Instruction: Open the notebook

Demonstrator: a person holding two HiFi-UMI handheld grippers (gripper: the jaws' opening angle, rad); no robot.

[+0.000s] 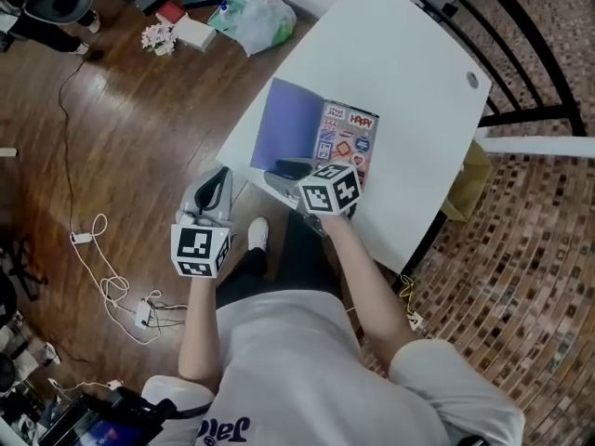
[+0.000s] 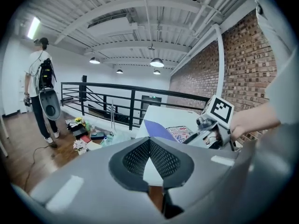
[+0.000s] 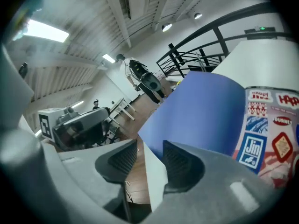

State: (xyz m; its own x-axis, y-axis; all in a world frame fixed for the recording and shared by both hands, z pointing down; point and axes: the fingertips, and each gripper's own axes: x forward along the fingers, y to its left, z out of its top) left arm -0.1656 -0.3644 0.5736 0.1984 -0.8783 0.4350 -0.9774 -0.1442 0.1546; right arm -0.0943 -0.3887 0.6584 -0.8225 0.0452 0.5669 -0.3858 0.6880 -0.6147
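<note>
When seen from the head view, shows the notebook (image 1: 325, 142) lying on the white table (image 1: 409, 72), near the table's left edge and closer to the near side than the far one. Shows it already opened, with the purple cover (image 1: 290, 124) raised at a slant toward that left edge and the sticker-covered page (image 1: 350, 142) lying flat and face up beside it.

Finds the right tongs (image 1: 288, 170) at the notebook's near edge, by the lower corner of the cover, just over the table's rim. Reads them as apart in the right gripper view, pressing on nothing. Leaves the table's white edge and a strip of wooden floor (image 1: 121, 137) visible through the gap. Has the cover rising just behind the pad nearer the notebook.

Places the left tongs (image 1: 219, 182) off the table, beside its left edge and over the floor, well apart from the notebook. Shows their dark pads meeting at the tips in the left gripper view, with nothing caught between.

Takes in, farther off, a plastic bag (image 1: 256, 17) on the floor beyond the table, white cables (image 1: 102, 277) trailing on the boards, and a person (image 2: 42, 92) standing near the black railing (image 2: 131, 94).
</note>
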